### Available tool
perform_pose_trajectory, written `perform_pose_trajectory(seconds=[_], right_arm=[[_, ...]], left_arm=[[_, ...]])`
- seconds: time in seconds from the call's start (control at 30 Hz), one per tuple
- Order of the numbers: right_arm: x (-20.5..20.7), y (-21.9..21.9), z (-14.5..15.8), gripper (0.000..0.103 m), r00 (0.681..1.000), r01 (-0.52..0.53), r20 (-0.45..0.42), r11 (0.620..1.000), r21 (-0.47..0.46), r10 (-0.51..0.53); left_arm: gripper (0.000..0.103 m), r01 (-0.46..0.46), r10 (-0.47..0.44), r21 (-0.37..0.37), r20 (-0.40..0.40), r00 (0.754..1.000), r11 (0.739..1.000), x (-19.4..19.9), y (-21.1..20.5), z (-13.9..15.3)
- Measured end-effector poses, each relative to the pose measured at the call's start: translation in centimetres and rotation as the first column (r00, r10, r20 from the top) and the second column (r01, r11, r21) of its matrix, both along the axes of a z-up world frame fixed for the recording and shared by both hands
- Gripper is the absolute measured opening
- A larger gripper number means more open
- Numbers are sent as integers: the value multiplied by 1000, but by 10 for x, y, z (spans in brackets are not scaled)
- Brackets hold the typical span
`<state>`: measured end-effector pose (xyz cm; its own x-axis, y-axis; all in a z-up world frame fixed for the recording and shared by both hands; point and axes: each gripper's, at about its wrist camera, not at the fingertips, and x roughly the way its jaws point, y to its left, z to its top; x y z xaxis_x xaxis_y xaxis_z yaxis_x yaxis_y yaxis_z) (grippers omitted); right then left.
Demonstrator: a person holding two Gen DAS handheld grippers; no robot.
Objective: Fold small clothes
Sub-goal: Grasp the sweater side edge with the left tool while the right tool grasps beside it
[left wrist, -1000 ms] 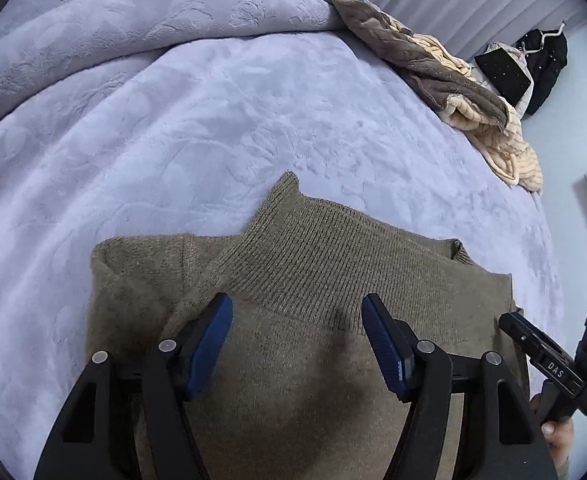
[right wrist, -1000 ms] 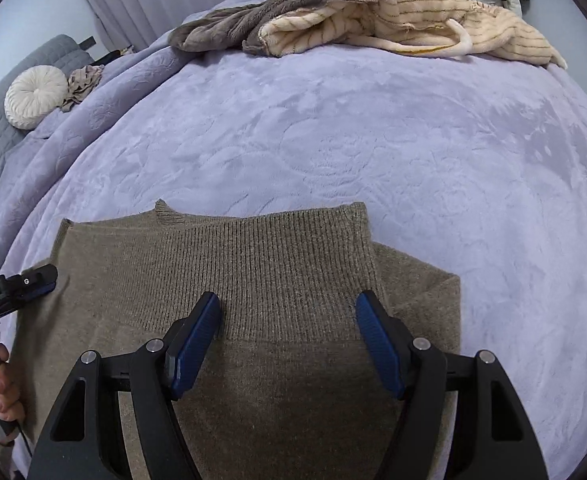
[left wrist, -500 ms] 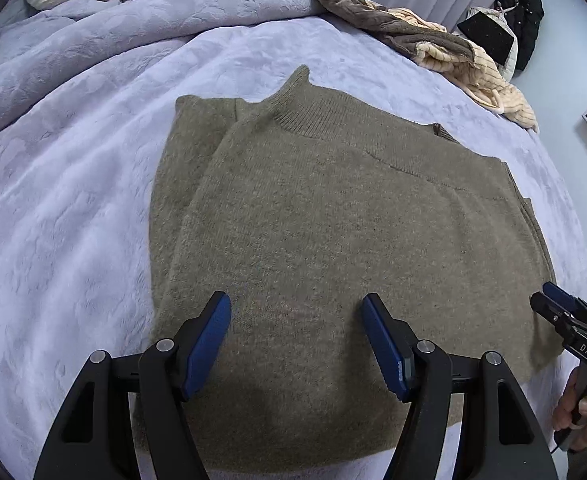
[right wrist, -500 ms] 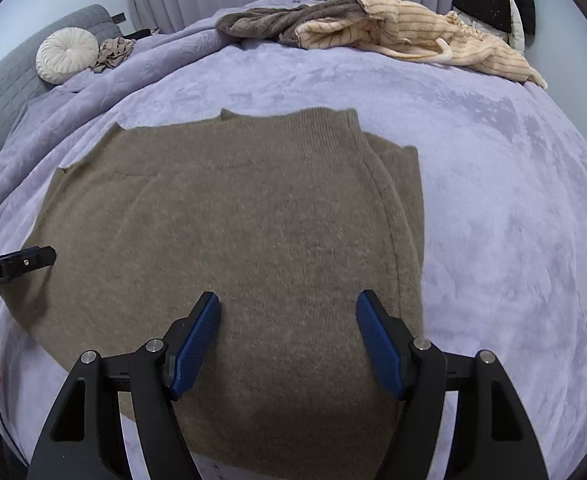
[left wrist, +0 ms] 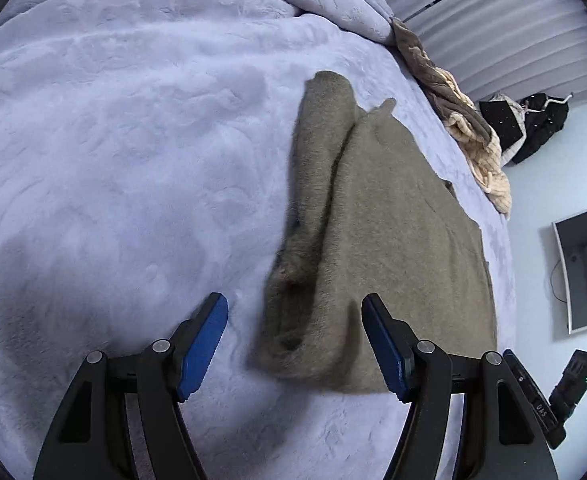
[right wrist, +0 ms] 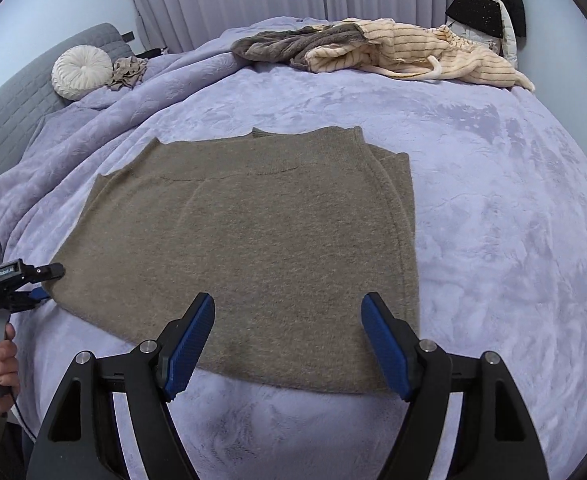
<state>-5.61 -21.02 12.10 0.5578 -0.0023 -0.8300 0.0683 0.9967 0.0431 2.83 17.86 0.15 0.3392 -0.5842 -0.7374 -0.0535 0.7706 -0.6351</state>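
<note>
Right now the brown knitted sweater (right wrist: 253,248) lies flat on the lilac bedspread (right wrist: 513,240), partly folded, with a narrower layer showing along its right edge and its near hem running crosswise just ahead of both sets of fingers. In the right wrist view the right gripper (right wrist: 289,344) hangs over the near right corner: the hem passes between its blue pads (right wrist: 385,356), which stand wide, are opening, and press on nothing. In the left wrist view the left gripper (left wrist: 295,346) sits at the opposite near corner, jaws apart and empty; the thick rolled left edge of the sweater lies between its fingers, closer to the right-hand pad, while the left-hand pad is over bare bedspread. From there the long axis of the garment runs straight away from the fingertips toward the collar end. Each hand is thus nearest its own near corner, and I judge the coming fold turns on that: both corners can be pinched and carried forward along the long axis, away from the person. The striped cream garment (right wrist: 433,56) lies well beyond the far edge.
</note>
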Motion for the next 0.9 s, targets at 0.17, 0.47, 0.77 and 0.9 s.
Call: perform_pose_trajectory(seconds=[0.17, 0.47, 0.77, 0.9], right_arm=[[11, 28, -5, 79, 998, -53, -22, 999, -5, 53], [98, 83, 2, 80, 982, -161, -87, 985, 57, 166], [244, 190, -43, 80, 934, -200, -263, 963, 179, 243], [281, 226, -75, 80, 904, -159, -371, 973, 167, 211]], left_arm=[[69, 65, -66, -64, -15, 998, 996, 23, -30, -11], [28, 65, -63, -18, 83, 995, 998, 19, -44, 5], [28, 76, -90, 94, 156, 984, 993, 14, -56, 16], [28, 81, -100, 118, 169, 981, 990, 14, -59, 17]])
